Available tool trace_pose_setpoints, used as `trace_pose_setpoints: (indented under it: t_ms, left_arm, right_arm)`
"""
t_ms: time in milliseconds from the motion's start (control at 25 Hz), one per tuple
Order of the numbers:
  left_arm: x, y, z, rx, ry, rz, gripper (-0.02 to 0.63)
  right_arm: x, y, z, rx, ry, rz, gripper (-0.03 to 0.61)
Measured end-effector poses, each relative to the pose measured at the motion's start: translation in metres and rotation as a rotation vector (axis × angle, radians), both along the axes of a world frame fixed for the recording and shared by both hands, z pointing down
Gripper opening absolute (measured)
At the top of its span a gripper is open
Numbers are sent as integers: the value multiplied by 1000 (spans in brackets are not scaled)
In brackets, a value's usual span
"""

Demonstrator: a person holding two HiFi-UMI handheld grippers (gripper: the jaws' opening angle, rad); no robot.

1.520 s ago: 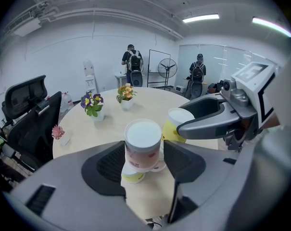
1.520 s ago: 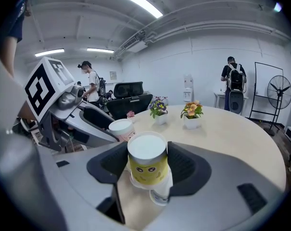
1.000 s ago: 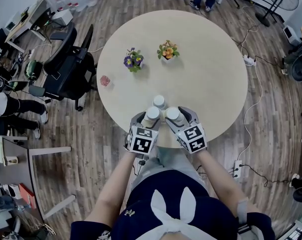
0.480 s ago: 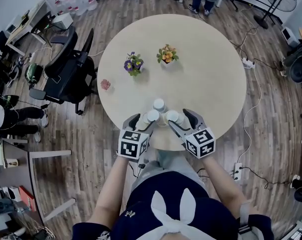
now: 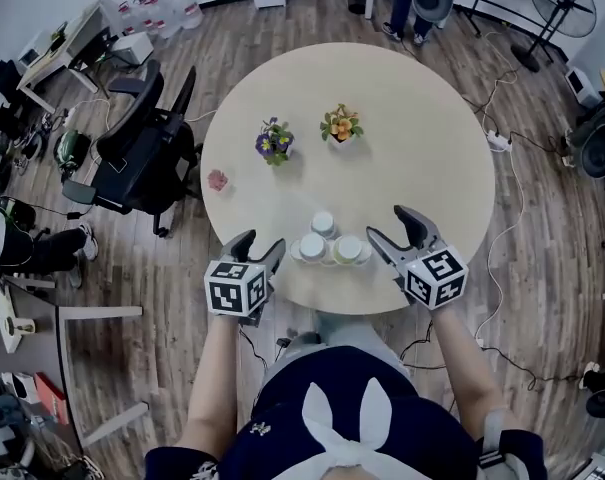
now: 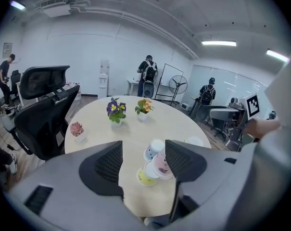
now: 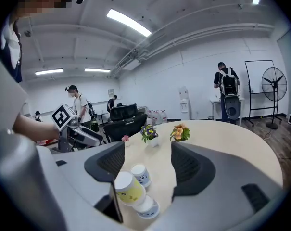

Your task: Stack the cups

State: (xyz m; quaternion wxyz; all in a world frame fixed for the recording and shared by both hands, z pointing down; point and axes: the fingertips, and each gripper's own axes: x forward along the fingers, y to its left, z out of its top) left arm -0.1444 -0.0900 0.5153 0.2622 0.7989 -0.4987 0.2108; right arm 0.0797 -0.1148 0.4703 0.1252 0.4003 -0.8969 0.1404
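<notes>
Three small paper cups stand bunched together near the front edge of the round table point(image 5: 422, 118): one at the left point(image 5: 312, 247), one behind point(image 5: 323, 223), one at the right point(image 5: 349, 250). The left gripper view shows a yellow cup point(image 6: 144, 176), a pink cup point(image 6: 162, 166) and a bluish cup point(image 6: 155, 148). My left gripper point(image 5: 262, 245) point(image 6: 143, 146) is left of the cups, past the table edge. Its jaws have just been opening, with nothing between them. My right gripper point(image 5: 392, 226) point(image 7: 147, 150) hangs open to their right, holding nothing. The yellow cup point(image 7: 130, 189) is in its view too.
Two small flower pots point(image 5: 274, 140) point(image 5: 340, 125) stand mid-table, and a small pink plant point(image 5: 218, 180) sits near the left edge. Black office chairs point(image 5: 142, 138) stand left of the table. Cables and a power strip point(image 5: 499, 120) lie on the floor at the right.
Both grippers have drawn back and apart from the cups they stood around a second ago. The left one moved left and the right one right. The cups stay bunched on the table.
</notes>
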Motion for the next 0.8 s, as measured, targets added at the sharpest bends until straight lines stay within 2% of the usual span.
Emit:
trace_pose_setpoints:
  t_ms: [200,320,480,800]
  left_arm:
    - [-4,-10,4,-13,0,8,276]
    - [-4,-18,6,-14,4,10,276]
    - [-5,-30,7,-21,8,6,276]
    - [-7,-47,16,-53,29,2,276]
  right_arm:
    - [-7,-29,-3,18,75,-99,302]
    - [-26,-39,3,9,141,-239,297]
    - [-51,-51,18,4,282,-442,291]
    - [-89,-54,66,-107,406,-695,291]
